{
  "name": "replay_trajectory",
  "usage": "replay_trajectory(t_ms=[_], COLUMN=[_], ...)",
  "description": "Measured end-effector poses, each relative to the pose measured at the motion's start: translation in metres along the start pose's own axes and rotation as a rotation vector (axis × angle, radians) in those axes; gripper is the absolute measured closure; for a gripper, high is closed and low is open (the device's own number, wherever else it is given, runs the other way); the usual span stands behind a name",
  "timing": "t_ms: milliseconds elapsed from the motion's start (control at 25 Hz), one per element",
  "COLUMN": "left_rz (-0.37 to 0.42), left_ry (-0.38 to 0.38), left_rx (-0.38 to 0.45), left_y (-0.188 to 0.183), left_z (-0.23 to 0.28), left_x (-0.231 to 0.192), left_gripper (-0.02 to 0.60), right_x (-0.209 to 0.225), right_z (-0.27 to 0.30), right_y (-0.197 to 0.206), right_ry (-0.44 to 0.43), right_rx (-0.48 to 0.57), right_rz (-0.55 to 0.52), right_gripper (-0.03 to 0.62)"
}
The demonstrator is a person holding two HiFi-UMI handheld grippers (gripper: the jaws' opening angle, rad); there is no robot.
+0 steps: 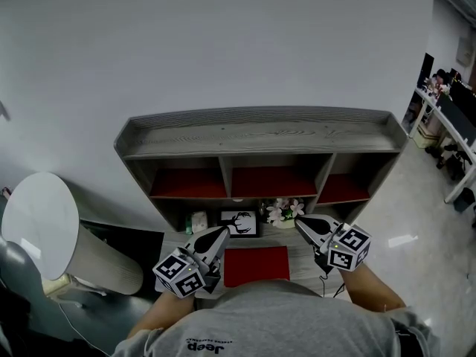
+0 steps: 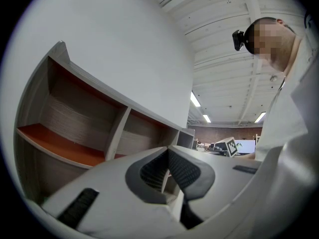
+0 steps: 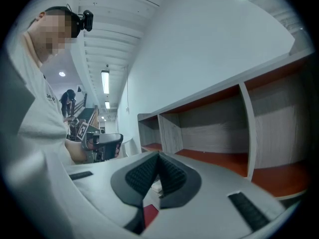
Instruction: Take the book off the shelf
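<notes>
The shelf point(image 1: 260, 136) stood against the wall. The book point(image 1: 256, 266) lay flat on the desk point(image 1: 299, 259) before it, between the left gripper point(image 1: 221, 233) and the right gripper point(image 1: 300, 222). Both jaw pairs were clenched on nothing.

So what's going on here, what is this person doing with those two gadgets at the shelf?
A person stands at a desk with a grey shelf unit on it, holding a two-jaw gripper in each hand. The left gripper and the right gripper are both shut and empty, pointing toward the shelf from either side of a flat red book lying on the desk. Neither holds it. The shelf's three red-floored compartments look empty; a deer picture and flowers sit below them.
</notes>
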State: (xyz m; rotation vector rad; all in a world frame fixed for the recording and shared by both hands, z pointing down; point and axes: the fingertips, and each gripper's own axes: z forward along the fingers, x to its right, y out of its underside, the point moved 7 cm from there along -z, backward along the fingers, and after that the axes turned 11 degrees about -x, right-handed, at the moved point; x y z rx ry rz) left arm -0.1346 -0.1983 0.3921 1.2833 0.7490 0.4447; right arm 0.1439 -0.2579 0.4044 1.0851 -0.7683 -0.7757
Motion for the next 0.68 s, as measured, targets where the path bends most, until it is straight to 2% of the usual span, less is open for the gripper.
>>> replay_trajectory(t_ms=[680], left_rz=[-0.005], left_ry=[-0.001], left_rx=[-0.003], left_y=[0.0015], left_z=[-0.001], left_x=[-0.0043], left_gripper=[0.569], right_x=[-0.0004], right_z=[0.0026], right_y=[-0.0008], right_ry=[-0.001], right_rx=[-0.009], right_rz=[-0.017], right_gripper=[0.595])
